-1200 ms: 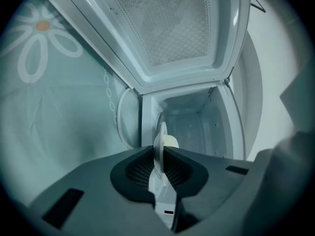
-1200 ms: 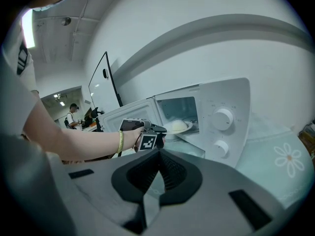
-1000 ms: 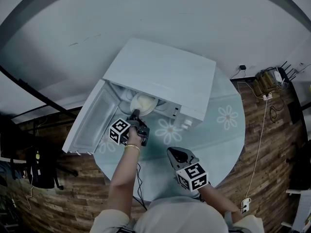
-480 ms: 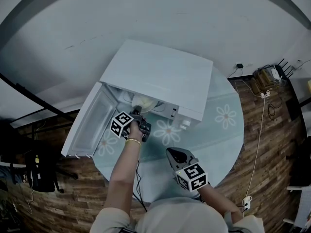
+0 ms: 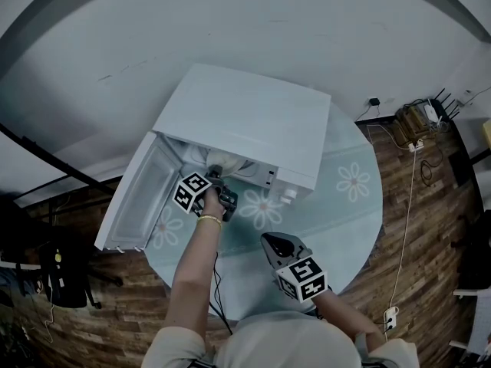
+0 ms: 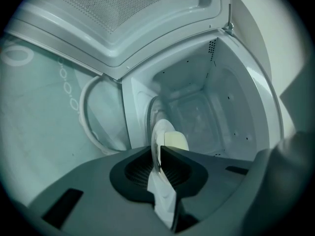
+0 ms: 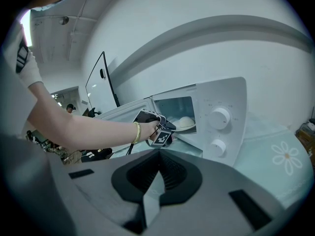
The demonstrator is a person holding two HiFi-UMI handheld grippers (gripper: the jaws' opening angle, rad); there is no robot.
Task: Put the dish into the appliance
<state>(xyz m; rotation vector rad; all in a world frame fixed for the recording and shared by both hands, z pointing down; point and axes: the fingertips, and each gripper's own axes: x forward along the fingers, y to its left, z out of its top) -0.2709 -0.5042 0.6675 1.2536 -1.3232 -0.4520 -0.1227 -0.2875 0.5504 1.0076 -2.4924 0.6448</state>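
The white box-shaped microwave [image 5: 245, 121] has its cavity [image 6: 197, 107] open and its walls bare. Its swung-out white door [image 5: 138, 202] fences the left side. The left tool [image 5: 217, 181], gripping a pale round dish [image 6: 174, 140], fills the mouth. The flower-patterned round tabletop [image 5: 345, 213] in front is free.

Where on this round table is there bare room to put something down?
The flowered teal tablecloth lies bare right of the white microwave, and in front of it, toward the right gripper. Crowded: the oven mouth, where the left gripper holds the pale round dish.
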